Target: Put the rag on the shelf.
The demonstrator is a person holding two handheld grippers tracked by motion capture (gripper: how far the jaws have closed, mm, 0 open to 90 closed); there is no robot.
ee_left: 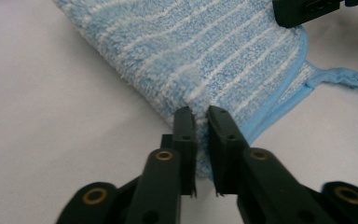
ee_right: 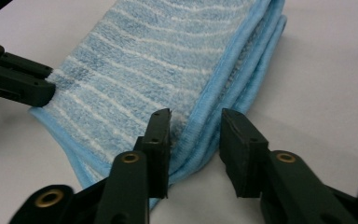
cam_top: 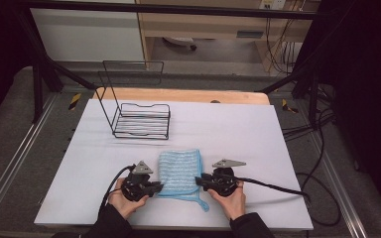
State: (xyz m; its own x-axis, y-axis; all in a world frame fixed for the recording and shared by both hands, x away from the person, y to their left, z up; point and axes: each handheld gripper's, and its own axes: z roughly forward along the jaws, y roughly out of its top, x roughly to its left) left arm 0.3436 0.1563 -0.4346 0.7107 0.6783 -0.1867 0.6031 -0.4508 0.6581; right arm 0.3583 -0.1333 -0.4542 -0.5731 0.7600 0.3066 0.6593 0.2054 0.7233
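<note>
Jaws of left gripper (ee_left: 201, 122) pinch near-left corner of folded blue towel (cam_top: 180, 172); right gripper (ee_right: 196, 126) jaws spread, straddling bound edge. Towel flat on counter (cam_top: 258, 129), likely anchored for regrasp; wire rack (cam_top: 141, 120) behind.

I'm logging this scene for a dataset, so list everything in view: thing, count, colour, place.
Towel: one, light blue with white stripes, folded, near middle of the table, between the grippers.
Hanging loop: one, light blue, at the towel's corner.
Wire rack: one, black, far left part of the table.
Table: one, white top with a wooden far edge.
Cables: several, black, on the floor at right.
Left gripper: one, black, jaws nearly closed on the towel's edge.
Right gripper: one, black, jaws open around the towel's folded edge.
Hands: two, holding the grippers.
</note>
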